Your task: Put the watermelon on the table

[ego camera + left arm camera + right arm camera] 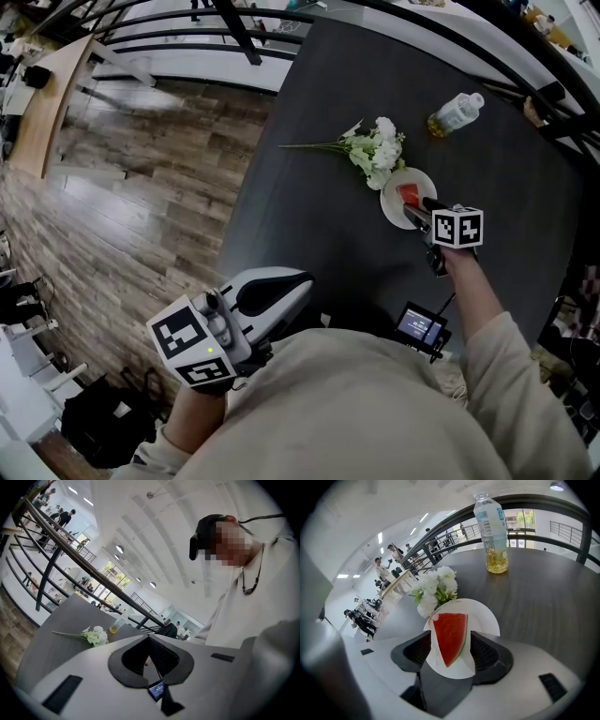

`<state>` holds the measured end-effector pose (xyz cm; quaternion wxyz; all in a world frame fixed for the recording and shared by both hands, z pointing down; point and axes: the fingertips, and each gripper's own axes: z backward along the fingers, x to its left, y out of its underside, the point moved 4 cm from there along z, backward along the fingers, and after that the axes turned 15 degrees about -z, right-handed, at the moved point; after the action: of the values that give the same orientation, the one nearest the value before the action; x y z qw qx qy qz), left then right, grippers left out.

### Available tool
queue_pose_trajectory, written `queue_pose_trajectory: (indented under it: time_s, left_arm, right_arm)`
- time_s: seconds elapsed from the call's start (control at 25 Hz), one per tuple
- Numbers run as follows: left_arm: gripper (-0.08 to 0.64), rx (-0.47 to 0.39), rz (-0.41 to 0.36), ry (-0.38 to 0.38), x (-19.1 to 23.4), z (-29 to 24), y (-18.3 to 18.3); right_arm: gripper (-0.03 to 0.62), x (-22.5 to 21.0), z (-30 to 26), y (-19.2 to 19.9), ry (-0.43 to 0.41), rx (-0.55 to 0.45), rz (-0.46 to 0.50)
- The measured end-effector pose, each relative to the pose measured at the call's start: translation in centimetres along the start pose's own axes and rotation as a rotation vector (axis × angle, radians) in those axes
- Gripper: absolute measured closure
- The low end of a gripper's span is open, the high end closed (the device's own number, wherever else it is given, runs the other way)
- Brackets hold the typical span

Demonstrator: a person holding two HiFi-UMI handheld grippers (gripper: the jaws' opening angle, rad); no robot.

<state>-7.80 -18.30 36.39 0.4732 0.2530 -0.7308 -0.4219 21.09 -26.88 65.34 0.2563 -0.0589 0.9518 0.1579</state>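
Left gripper (149, 641), close in, reads closed and empty on my feed, right gripper (450, 654) jaws wide either side of the white plate (483, 617) carrying the watermelon slice (450, 637) on the dark table (543, 602).

I see the watermelon (450, 637), a red wedge with green rind, flat on a white plate (487, 616) around the table's (319, 141) middle.

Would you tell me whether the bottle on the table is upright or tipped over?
Upright: the bottle stands on its base on the table, cap up, liquid settled at the bottom.
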Motion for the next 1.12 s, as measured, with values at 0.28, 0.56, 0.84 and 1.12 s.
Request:
queue_pose_trajectory:
  time_s: [0.28,0.56,0.84,1.12]
  left_arm:
    - [0.557,0.016,-0.018,0.031,-0.6,-0.5,-0.2]
    - [0.557,0.033,-0.069,0.086,-1.2,-1.3,-1.6]
    - [0.557,0.059,-0.13,0.164,-2.5,-2.7,-2.6]
    - [0.557,0.059,-0.189,0.263,-3.9,-4.4,-4.5]
  right_arm:
    - [0.33,-0.4,1.7,-0.5,0.009,-0.055,-0.035]
    - [0.331,0.2,4.1,-0.6,-0.035,-0.132,-0.084]
    - [0.376,0.5,9.0,-0.3,-0.008,-0.229,-0.051]
    - [0.552,2.5,17.5,-0.8,-0.065,-0.411,-0.068]
